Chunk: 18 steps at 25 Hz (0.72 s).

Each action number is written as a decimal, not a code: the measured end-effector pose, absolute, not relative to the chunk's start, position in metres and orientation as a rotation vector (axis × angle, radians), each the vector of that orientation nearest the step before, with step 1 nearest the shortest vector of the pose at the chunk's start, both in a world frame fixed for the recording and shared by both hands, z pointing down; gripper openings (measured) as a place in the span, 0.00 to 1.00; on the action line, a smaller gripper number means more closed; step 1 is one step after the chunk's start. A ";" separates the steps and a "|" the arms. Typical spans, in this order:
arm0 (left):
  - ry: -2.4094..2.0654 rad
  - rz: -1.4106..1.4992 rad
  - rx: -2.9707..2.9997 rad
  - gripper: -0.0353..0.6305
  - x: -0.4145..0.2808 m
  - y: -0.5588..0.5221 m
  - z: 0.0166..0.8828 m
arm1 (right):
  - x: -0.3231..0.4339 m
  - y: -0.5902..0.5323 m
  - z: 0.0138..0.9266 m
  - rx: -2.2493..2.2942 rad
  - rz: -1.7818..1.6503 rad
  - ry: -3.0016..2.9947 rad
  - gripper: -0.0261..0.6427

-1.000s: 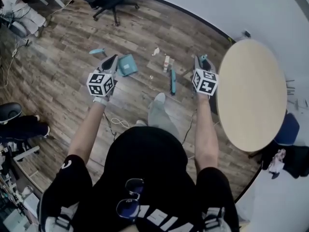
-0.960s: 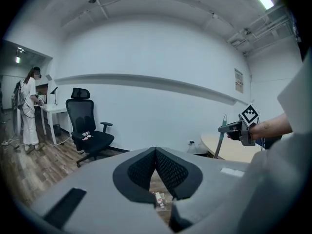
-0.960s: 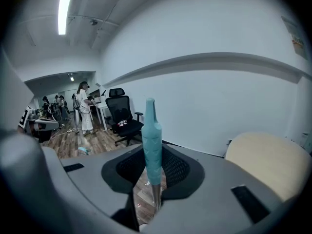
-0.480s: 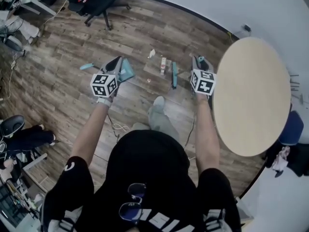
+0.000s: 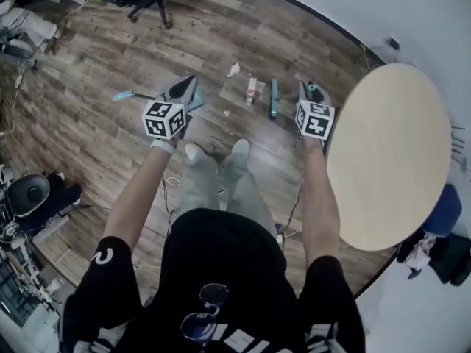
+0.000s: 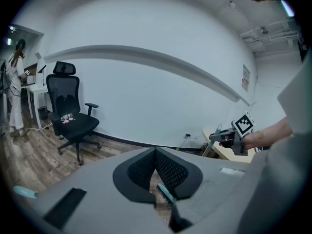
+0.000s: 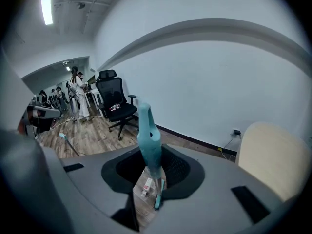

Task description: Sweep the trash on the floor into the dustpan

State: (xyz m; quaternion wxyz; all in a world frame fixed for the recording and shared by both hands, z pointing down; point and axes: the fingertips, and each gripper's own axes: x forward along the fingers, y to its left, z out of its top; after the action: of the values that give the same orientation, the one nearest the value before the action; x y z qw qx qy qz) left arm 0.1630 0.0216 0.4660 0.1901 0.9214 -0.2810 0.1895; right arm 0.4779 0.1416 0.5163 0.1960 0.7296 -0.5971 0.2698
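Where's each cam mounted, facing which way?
Head view: on head, steeply down at wood-plank floor; arms, legs, left gripper, right gripper.
Left gripper view: along its shut jaws toward white wall; right gripper, right hand.
Right gripper view: along jaws clamping teal plastic broom.
Both gripper views share black office chair.

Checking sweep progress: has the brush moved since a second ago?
Yes: the brush went forward, away from the person, now level with the small box, to its right.

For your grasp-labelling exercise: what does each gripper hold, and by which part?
The right gripper clamps the teal broom by its handle, near the top end. The left gripper is shut on nothing.
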 end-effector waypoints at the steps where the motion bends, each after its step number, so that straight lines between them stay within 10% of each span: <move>1: -0.786 0.537 2.580 0.05 0.163 0.018 0.473 | 0.479 0.137 0.523 2.031 0.760 -1.668 0.17; 18: -0.783 0.565 2.478 0.05 0.140 -0.008 0.574 | 0.452 0.092 0.606 1.996 0.798 -1.639 0.17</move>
State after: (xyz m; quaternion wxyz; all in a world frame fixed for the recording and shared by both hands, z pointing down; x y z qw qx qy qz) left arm 0.1400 -0.0078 0.5736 0.2386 0.9049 -0.2858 0.2063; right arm 0.4523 0.0915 0.6056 0.2175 0.7208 -0.5917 0.2880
